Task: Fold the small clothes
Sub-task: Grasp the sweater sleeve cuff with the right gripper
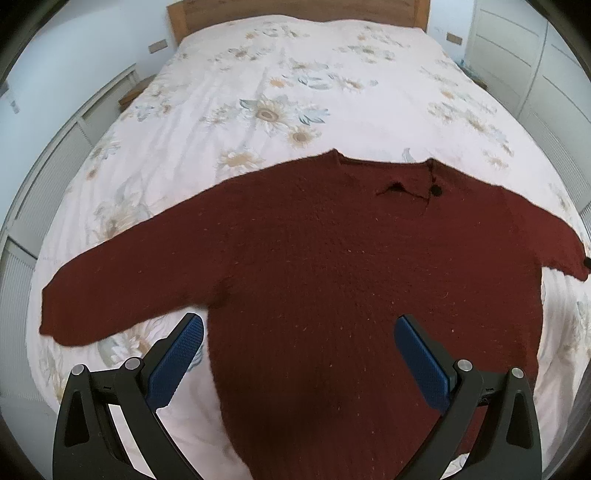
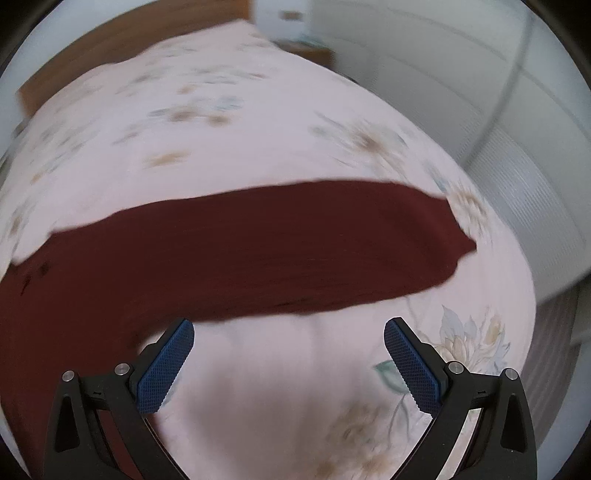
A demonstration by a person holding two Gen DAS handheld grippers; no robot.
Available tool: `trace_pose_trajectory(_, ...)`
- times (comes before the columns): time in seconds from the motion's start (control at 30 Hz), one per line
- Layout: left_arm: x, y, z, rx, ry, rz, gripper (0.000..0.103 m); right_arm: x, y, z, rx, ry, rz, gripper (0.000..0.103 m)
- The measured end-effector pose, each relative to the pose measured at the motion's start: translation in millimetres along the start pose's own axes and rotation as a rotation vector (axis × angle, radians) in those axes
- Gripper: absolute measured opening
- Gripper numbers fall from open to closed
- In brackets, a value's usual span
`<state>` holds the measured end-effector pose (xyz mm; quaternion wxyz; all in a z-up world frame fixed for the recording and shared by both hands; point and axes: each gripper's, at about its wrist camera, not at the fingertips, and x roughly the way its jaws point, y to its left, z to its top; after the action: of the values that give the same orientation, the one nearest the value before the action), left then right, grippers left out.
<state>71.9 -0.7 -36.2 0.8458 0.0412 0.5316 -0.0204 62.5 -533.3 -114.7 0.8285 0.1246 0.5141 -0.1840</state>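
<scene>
On floral bedspread (image 1: 280, 85) — maroon sweater (image 1: 332, 258) lies flat, wooden headboard (image 1: 295, 9) beyond.

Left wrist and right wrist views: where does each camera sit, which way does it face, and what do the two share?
Left wrist: on the left tool, facing up the bed toward the headboard, above the spread dark red sweater; only its open blue-padded fingers show.
Right wrist: on the right tool, facing the sweater's outstretched sleeve and the wardrobe beyond; blurred; only its open fingers show.
Shared: the sweater, floral bedspread and headboard; neither shows the other tool.
</scene>
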Motion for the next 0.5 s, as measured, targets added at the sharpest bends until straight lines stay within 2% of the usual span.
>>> trace_pose_trajectory(0.13, 20, -4, 0, 0.011, 0.027, -0.017, 0.102, 44, -38, 12, 0.111, 0.063, -0.023, 0.103)
trace_pose_trajectory(0.33, 51, 2, -2, -0.031, 0.091, -0.036, 0.102, 87, -73, 22, 0.272, 0.127, -0.017, 0.103)
trace_pose_trajectory(0.5, 66, 11, -4, -0.046, 0.132, -0.011, 0.102, 109, -84, 20, 0.337, 0.151, 0.018, 0.103)
